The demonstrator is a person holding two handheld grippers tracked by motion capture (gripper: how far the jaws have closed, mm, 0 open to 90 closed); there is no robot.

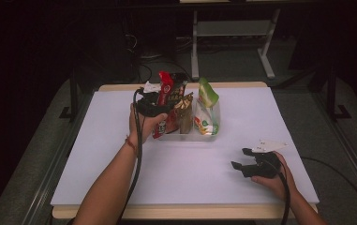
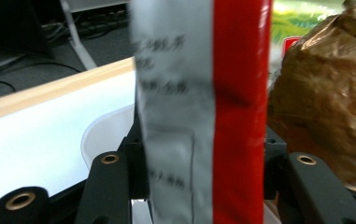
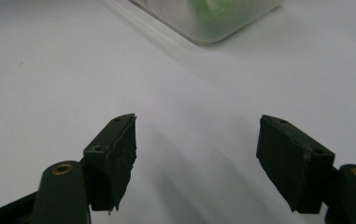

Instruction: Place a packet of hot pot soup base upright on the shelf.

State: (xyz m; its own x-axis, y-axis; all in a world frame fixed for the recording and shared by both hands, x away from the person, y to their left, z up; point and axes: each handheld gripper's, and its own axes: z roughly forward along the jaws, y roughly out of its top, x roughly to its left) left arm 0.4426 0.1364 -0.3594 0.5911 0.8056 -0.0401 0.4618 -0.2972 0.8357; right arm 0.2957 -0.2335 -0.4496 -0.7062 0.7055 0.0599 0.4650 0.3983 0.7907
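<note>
A red and silver snack packet (image 2: 199,93) stands upright between the jaws of my left gripper (image 2: 203,154); a sliver of gap shows low on its left side, so the pads look slack on it. From the high view, that left gripper (image 1: 150,105) is at the left end of a clear container (image 1: 190,136), with the red packet (image 1: 165,89) rising above it. A brown packet (image 1: 184,110) and a green and white one (image 1: 207,96) stand in the same container. My right gripper (image 1: 240,158) rests open on the white sheet, nothing between its jaws (image 3: 196,140).
The white sheet (image 1: 190,178) covers a wooden table. A corner of the clear container (image 3: 213,23) lies ahead of the right gripper. The brown packet (image 2: 325,93) is close beside the left gripper's right jaw. Dark floor, cables and white desk legs (image 1: 195,47) lie beyond the far edge.
</note>
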